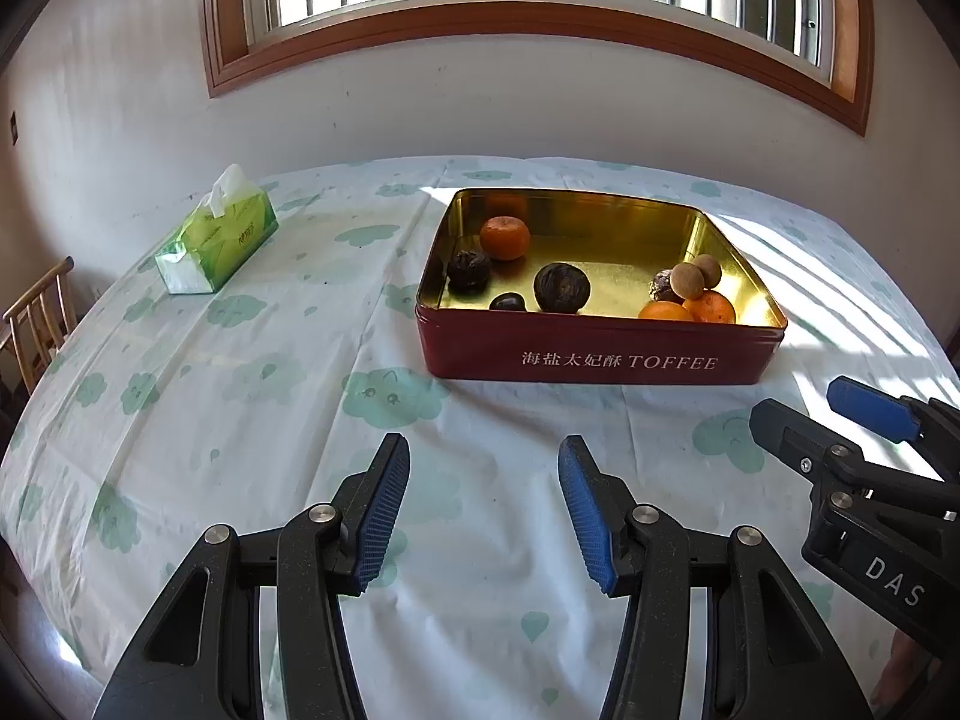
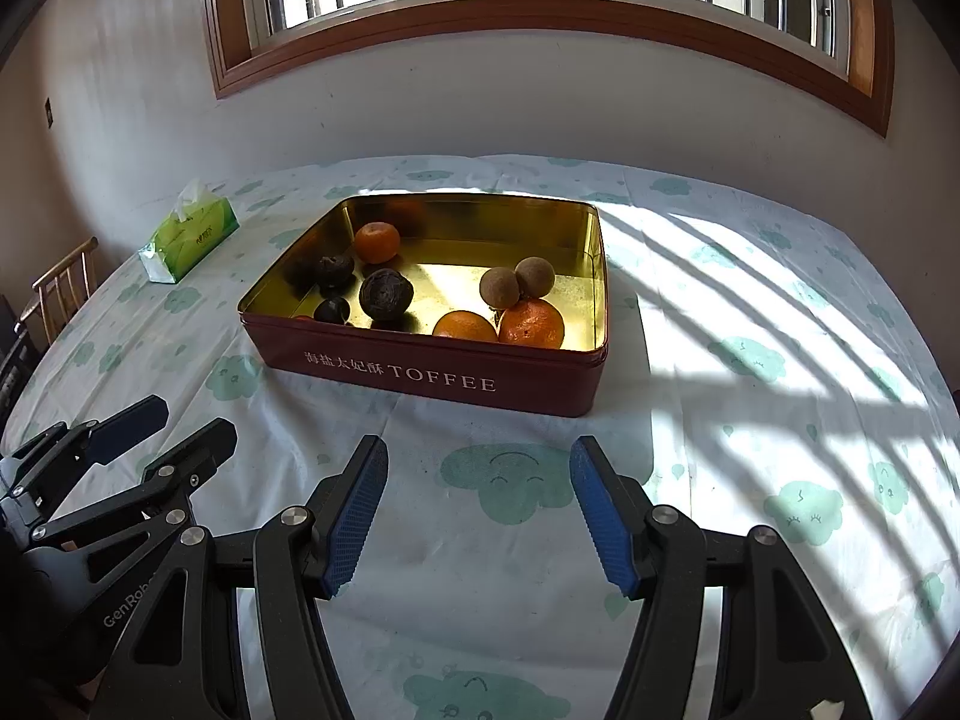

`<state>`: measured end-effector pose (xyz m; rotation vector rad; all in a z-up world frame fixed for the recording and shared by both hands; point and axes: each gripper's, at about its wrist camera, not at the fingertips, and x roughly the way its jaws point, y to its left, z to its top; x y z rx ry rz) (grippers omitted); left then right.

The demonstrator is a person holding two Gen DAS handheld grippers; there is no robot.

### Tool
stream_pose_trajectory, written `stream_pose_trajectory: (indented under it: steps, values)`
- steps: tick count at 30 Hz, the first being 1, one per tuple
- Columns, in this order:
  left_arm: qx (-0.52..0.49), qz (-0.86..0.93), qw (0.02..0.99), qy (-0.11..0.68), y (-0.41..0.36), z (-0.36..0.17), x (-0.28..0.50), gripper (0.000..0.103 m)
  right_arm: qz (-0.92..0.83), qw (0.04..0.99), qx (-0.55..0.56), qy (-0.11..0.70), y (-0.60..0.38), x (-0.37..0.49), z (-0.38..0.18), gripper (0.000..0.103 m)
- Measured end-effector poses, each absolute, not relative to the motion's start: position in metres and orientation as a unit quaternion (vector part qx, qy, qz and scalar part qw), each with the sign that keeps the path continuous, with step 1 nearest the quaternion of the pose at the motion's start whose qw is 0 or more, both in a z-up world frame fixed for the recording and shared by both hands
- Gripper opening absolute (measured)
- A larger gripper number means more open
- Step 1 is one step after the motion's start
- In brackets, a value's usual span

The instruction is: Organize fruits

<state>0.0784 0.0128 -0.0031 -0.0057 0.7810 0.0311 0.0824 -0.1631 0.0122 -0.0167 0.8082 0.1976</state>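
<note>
A red toffee tin (image 1: 600, 360) with a gold inside stands open on the table; it also shows in the right wrist view (image 2: 432, 378). Inside lie oranges (image 1: 505, 237) (image 2: 531, 322), dark round fruits (image 1: 561, 287) (image 2: 386, 294) and two brown round fruits (image 1: 696, 276) (image 2: 516, 285). My left gripper (image 1: 483, 450) is open and empty, held over the cloth in front of the tin. My right gripper (image 2: 477, 450) is open and empty, beside the left one. Each gripper shows at the edge of the other's view.
A green tissue box (image 1: 216, 240) (image 2: 189, 237) sits at the far left of the table. A wooden chair (image 1: 36, 318) stands past the left edge. The table has a white cloth with green cloud prints (image 2: 780, 300), sunlit on the right. A wall and window lie behind.
</note>
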Motion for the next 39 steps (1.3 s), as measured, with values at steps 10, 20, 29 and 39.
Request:
stream_pose_trajectory:
  steps: [10,20,29,39]
  values:
    - [-0.004,0.017,0.923,0.385,0.0135,-0.0065,0.0784,0.053,0.096,0.915,-0.009,0.392,-0.1629,0.0822,0.0117,0.061]
    - [-0.007,0.015,0.921,0.39,0.0137,-0.0082,0.0794,0.053,0.096,0.915,-0.01,0.392,-0.1625,0.0823,0.0113,0.061]
    - [-0.009,0.012,0.919,0.395,0.0129,-0.011,0.0805,0.053,0.095,0.915,-0.009,0.392,-0.1623,0.0821,0.0105,0.061]
    - [-0.01,0.011,0.918,0.395,0.012,-0.0112,0.081,0.053,0.097,0.915,-0.01,0.393,-0.162,0.0817,0.0098,0.061]
